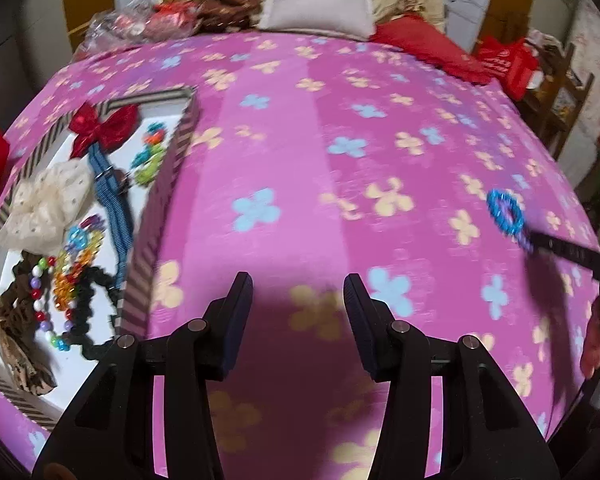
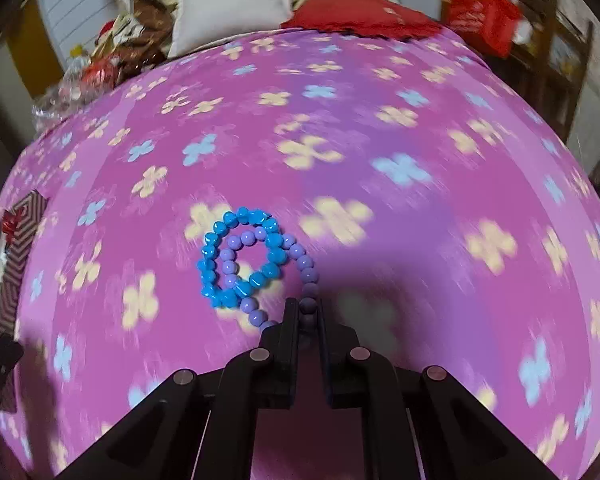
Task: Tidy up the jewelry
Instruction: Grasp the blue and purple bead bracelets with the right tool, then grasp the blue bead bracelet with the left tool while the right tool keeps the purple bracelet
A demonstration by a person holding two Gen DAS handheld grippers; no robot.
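Right gripper (image 2: 303, 312) fingers pinch the purple bead bracelet (image 2: 260, 276), its blue bracelet (image 2: 240, 258) seemingly looped along; left gripper (image 1: 298, 292) fingers spread, holding nothing, lower centre, box (image 1: 156, 216) at left.

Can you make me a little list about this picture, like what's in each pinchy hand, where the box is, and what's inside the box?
surface: pink flowered bedspread
left gripper: open, holding nothing
right gripper: shut on purple bead bracelet
blue bead bracelet: looped with the purple one
box: striped walls, left of the left gripper
in the box: red bow, cream bow, blue strap, colourful bead strings
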